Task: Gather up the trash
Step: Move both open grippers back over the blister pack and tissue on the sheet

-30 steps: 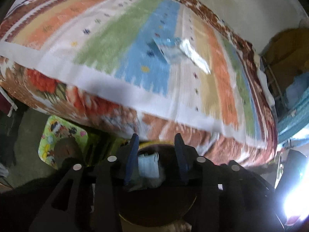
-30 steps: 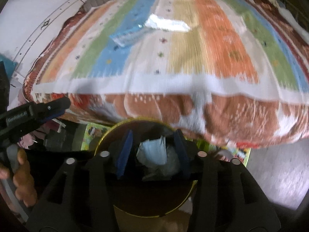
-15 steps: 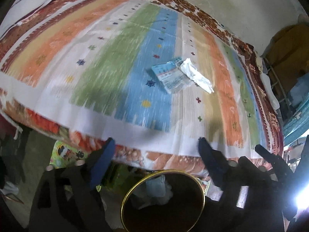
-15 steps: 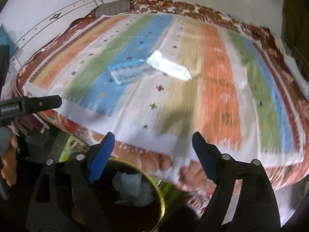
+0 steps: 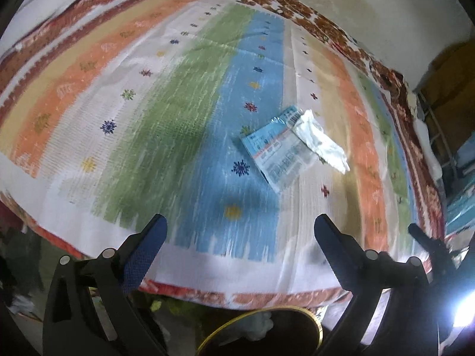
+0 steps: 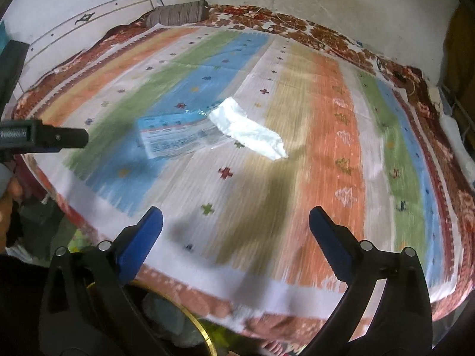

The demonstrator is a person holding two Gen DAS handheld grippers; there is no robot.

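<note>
A blue printed plastic wrapper (image 5: 279, 155) and a crumpled white paper (image 5: 322, 141) lie together on the striped bedspread (image 5: 148, 124). They also show in the right wrist view, the wrapper (image 6: 175, 138) left of the paper (image 6: 248, 129). My left gripper (image 5: 239, 234) is open and empty above the bed's near edge. My right gripper (image 6: 236, 227) is open and empty too. A gold-rimmed bin (image 5: 261, 335) with crumpled trash inside sits below the bed edge, also in the right wrist view (image 6: 178, 323).
A striped bolster pillow (image 6: 179, 14) lies at the bed's far end by the white wall. The left gripper's finger (image 6: 47, 139) pokes into the right wrist view. Clutter and a bright light (image 5: 463, 320) sit at the right.
Both grippers opened, let the trash fall into the bin, then rose and moved forward over the bed toward the wrapper and paper.
</note>
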